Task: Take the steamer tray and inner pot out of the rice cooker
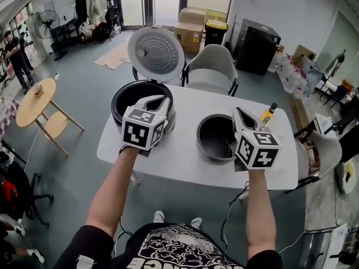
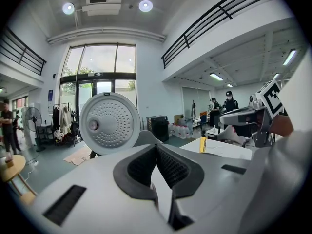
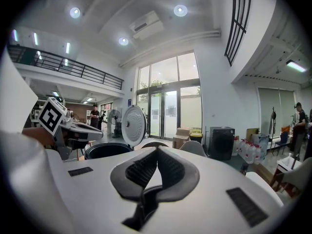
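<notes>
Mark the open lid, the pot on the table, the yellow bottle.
open lid [image 1: 156, 54]: head view, perforated inner face.
pot [image 1: 216, 142]: head view, bare inside bottom.
yellow bottle [image 1: 267, 115]: head view, its body.

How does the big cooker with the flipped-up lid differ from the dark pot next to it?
The rice cooker has a perforated lid standing open behind it; the pot has none. The rice cooker looks wider than the pot. The rice cooker sits at the left of the table, the pot toward its right. Both are round, dark and open-topped.
</notes>
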The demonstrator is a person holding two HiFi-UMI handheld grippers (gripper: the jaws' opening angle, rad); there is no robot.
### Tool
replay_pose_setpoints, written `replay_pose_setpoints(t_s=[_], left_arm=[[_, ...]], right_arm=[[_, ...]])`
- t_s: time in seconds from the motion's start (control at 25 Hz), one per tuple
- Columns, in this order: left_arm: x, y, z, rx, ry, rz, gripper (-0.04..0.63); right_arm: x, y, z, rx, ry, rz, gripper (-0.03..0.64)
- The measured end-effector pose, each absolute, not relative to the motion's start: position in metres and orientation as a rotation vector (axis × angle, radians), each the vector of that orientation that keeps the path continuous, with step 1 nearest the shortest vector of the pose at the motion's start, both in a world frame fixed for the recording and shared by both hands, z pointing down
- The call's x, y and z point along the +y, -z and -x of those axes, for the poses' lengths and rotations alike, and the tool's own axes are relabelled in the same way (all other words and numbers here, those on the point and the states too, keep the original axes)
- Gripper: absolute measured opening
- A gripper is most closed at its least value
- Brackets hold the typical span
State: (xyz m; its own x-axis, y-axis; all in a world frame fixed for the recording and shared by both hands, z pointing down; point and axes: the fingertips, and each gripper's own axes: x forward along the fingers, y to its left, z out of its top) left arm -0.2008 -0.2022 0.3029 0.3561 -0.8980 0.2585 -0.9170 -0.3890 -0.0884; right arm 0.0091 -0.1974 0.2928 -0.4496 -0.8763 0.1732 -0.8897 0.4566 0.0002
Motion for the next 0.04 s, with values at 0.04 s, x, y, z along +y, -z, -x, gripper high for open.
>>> replay_pose_setpoints(t_s=[0.04], left_arm=[[-0.2019, -0.3030, 0.2010, -1.697, -0.409, -2.525, 0.014]], right_arm=[[-0.1975, -0.2924, -0.0090, -2.553, -0.132, -1.556, 0.014]])
